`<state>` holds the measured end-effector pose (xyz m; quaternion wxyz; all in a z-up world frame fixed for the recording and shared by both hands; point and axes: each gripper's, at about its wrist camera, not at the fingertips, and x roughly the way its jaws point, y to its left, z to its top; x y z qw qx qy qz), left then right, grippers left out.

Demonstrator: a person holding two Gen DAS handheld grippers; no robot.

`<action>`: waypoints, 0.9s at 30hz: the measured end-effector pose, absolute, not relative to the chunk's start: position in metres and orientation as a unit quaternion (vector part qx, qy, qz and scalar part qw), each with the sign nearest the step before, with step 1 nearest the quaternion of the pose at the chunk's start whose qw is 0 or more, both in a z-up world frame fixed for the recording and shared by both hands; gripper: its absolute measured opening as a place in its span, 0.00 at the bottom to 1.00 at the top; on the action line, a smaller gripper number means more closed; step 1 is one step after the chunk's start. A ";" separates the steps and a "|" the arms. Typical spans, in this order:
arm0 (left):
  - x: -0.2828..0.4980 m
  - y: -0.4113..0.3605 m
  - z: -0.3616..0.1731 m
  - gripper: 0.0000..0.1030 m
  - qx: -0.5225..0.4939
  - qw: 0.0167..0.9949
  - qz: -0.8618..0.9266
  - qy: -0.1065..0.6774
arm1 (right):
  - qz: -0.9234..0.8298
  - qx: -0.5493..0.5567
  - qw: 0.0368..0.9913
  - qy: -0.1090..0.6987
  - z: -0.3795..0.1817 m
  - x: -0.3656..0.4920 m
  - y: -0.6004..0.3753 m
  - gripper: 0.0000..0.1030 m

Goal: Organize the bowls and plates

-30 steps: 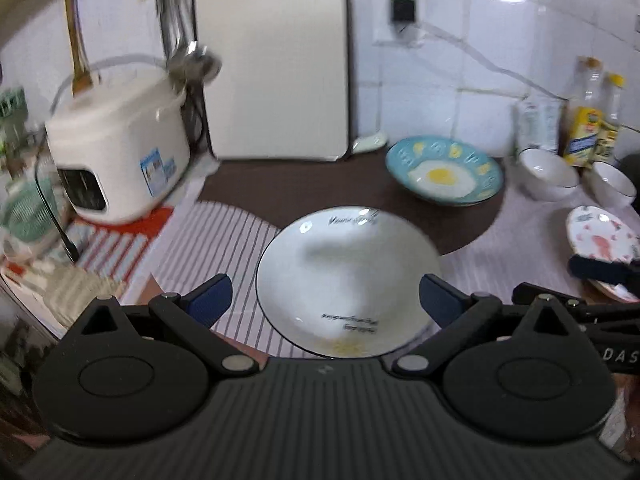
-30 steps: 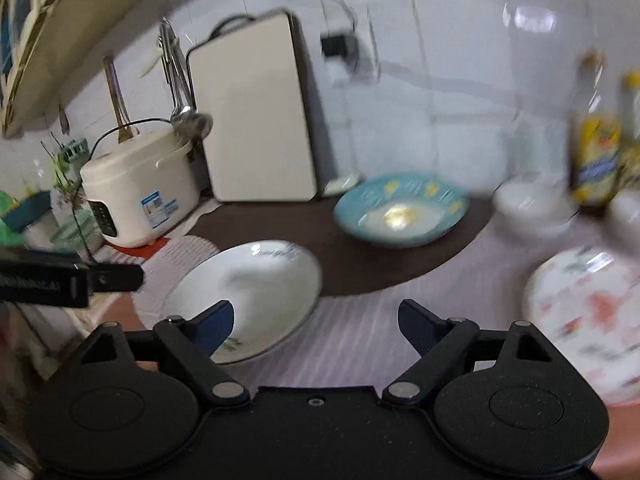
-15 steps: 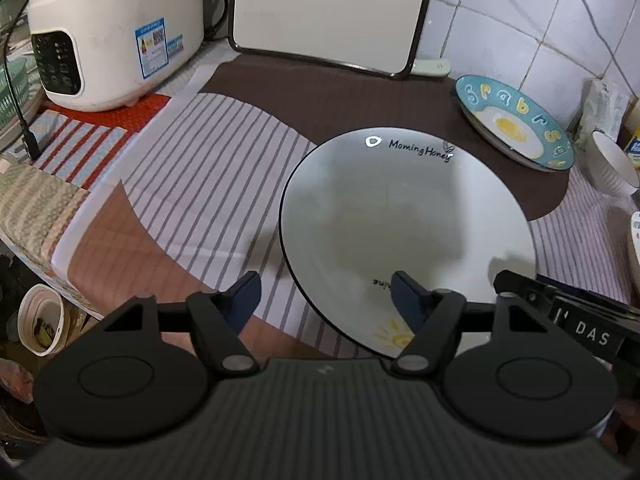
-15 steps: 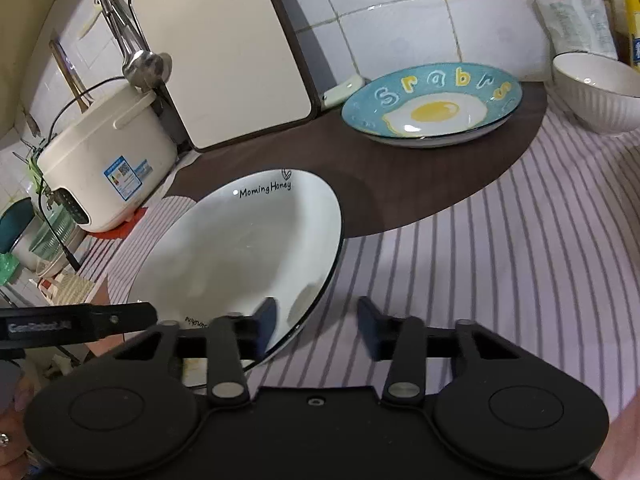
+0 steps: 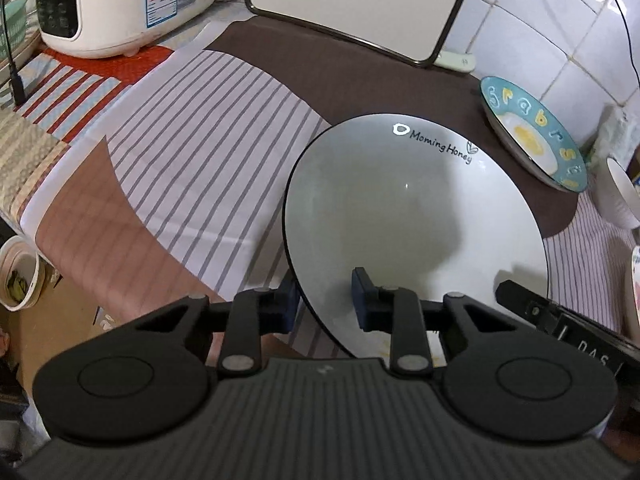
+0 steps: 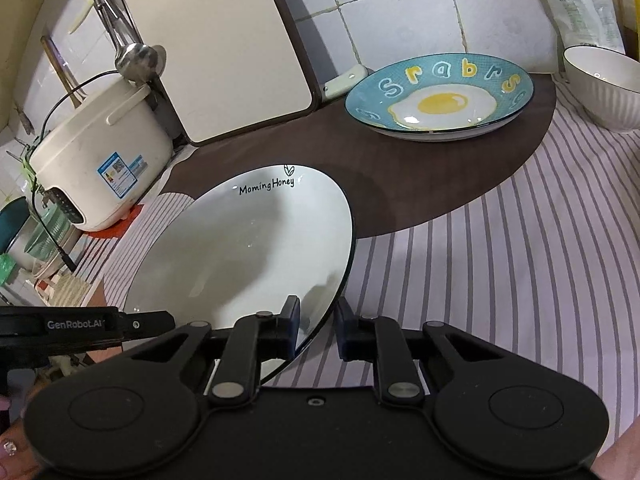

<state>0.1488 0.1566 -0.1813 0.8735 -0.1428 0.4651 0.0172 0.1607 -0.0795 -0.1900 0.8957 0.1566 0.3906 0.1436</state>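
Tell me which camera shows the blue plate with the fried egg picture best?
The right wrist view: the round blue plate with the painted fried egg sits whole and large near the tiled wall, letters readable. The left wrist view shows the same plate small, squashed sideways near the right edge.

The table (image 6: pixel 500 264), under a striped cloth, carries a white black-rimmed plate (image 6: pixel 240 248), a blue egg-patterned plate (image 6: pixel 440 96) beyond, and a cream rice cooker (image 6: pixel 100 156).
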 end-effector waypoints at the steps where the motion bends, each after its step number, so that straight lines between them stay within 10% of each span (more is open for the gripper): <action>1: 0.149 0.155 -0.181 0.25 -0.141 0.874 0.021 0.464 | 0.144 0.157 0.895 0.391 -0.190 0.162 -0.080 0.21; 27: 0.118 0.032 -0.136 0.26 -0.062 0.886 -0.086 0.452 | 0.085 0.177 0.917 0.348 -0.160 0.091 -0.199 0.22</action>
